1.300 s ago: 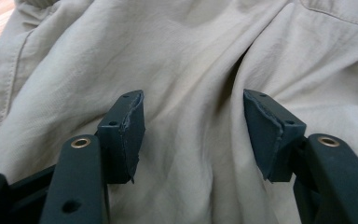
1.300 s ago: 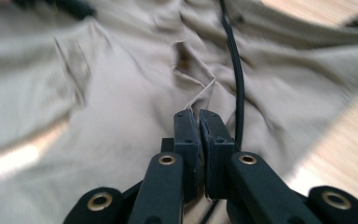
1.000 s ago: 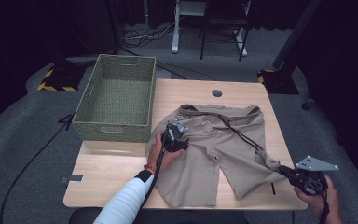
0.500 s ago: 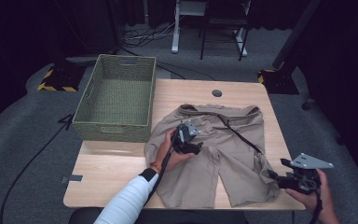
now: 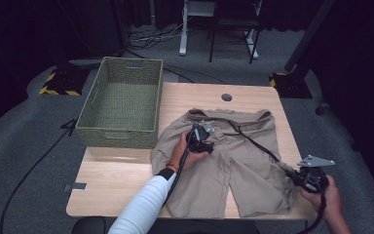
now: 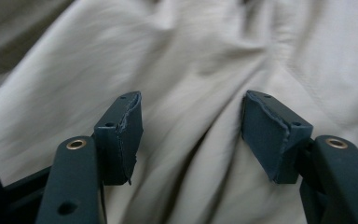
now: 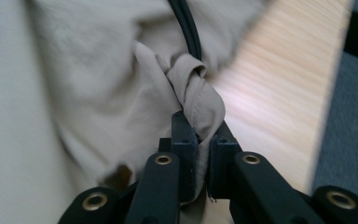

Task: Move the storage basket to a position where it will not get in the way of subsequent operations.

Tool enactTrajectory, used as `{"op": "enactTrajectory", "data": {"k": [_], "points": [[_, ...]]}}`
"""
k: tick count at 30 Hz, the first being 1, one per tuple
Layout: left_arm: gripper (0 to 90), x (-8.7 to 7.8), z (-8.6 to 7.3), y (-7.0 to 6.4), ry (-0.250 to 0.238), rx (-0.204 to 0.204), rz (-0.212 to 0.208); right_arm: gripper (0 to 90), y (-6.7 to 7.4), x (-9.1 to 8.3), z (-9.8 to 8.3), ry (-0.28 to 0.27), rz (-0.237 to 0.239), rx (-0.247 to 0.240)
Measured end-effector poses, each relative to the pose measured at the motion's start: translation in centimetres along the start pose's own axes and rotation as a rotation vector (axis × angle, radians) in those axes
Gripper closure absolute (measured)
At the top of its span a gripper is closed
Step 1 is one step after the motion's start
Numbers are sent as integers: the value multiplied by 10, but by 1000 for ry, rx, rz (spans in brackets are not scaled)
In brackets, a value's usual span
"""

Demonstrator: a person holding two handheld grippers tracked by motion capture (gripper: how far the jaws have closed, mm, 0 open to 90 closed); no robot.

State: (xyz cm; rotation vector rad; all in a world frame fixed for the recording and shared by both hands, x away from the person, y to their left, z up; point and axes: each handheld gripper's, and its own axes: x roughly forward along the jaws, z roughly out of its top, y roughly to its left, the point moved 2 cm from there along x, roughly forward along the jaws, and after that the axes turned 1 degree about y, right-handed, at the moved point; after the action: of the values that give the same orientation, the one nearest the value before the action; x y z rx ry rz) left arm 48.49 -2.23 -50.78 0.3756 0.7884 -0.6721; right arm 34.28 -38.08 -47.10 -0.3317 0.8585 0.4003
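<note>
I'm pinching the hem of these khaki shorts (image 5: pixel 233 161), spread on the table (image 5: pixel 112 180), in my right gripper (image 7: pixel 200 135), jaws clamped tight. Left gripper (image 6: pixel 191 135) is hovering over the middle, gaping and just narrowing, nothing between. Light, floppy cloth, so hems and waistband grip best.

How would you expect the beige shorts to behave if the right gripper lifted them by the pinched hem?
The shorts would probably drape limply: the cloth is already creased and bunched where the right gripper clamps it. They look thin, so likely light. The untouched leg would probably drag across the table rather than rise stiffly.
</note>
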Motion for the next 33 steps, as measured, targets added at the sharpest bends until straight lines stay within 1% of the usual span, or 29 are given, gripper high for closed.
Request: {"op": "enactTrajectory", "data": {"k": [1, 3, 5, 6, 8, 9, 10, 11, 12, 13, 14, 15, 16, 17, 18, 20, 21, 22, 23, 24, 25, 27, 29, 30, 31, 32, 33], "points": [[408, 0, -1, 3, -2, -10, 9, 839, -4, -6, -6, 1, -10, 28], [414, -2, -4, 8, 1, -48, 5, 837, -13, -17, -18, 3, 0, 81], [414, -4, -6, 14, 6, -67, 26, 811, -19, -26, -29, 17, -8, 122], [409, -4, -7, 17, 10, -77, 30, 767, -25, -31, -37, 27, -18, 153], [409, -6, -7, 20, 21, -80, 36, 649, -33, -37, -48, 48, -49, 204], [408, -6, -7, 20, 23, -79, 36, 618, -37, -38, -52, 64, -48, 221], [408, -6, -7, 20, 24, -72, 35, 572, -38, -40, -54, 63, -49, 229], [408, -7, -7, 19, 33, -64, 34, 524, -40, -42, -54, 38, -56, 225], [401, -8, -7, 18, 37, -58, 36, 488, -38, -44, -51, 11, -58, 201], [372, -11, -7, 15, 33, -34, 1, 445, -36, -44, -47, -3, -62, 179], [345, -15, -8, 11, 20, -12, -32, 407, -31, -46, -39, -39, -66, 139], [344, -20, -9, 7, 12, 21, -28, 395, -27, -46, -32, -75, -59, 107], [342, -26, -11, 2, 2, 57, -25, 383, -21, -46, -24, -98, -47, 80], [335, -33, -14, -2, -15, 75, -58, 359, -16, -44, -16, -102, -40, 46], [320, -39, -18, -6, -20, 96, -93, 345, -9, -40, -9, -111, -28, 15], [319, -52, -30, -15, -16, 166, -115, 347, 5, -29, 6, -123, 42, -49], [315, -57, -35, -17, -16, 190, -125, 332, 12, -21, 13, -117, 65, -86], [305, -65, -44, -19, -5, 218, -137, 328, 17, -14, 19, -119, 80, -108], [301, -70, -51, -21, 5, 242, -143, 329, 24, -2, 27, -111, 100, -131], [300, -77, -59, -21, 11, 260, -150, 321, 28, 10, 33, -104, 110, -133], [292, -82, -66, -21, 12, 261, -158, 318, 32, 24, 41, -101, 118, -127], [290, -89, -77, -19, 14, 259, -172, 318, 36, 42, 51, -91, 150, -107], [289, -90, -88, -16, 19, 256, -180, 323, 38, 60, 60, -82, 185, -69], [288, -89, -91, -15, 25, 253, -184, 325, 38, 69, 65, -77, 194, -52], [283, -87, -95, -12, 22, 239, -196, 331, 39, 74, 68, -84, 199, -43], [276, -84, -96, -10, 14, 224, -213, 338, 39, 82, 73, -89, 205, -23], [270, -82, -96, -9, 8, 198, -231, 336, 39, 88, 78, -85, 210, -7]]}}
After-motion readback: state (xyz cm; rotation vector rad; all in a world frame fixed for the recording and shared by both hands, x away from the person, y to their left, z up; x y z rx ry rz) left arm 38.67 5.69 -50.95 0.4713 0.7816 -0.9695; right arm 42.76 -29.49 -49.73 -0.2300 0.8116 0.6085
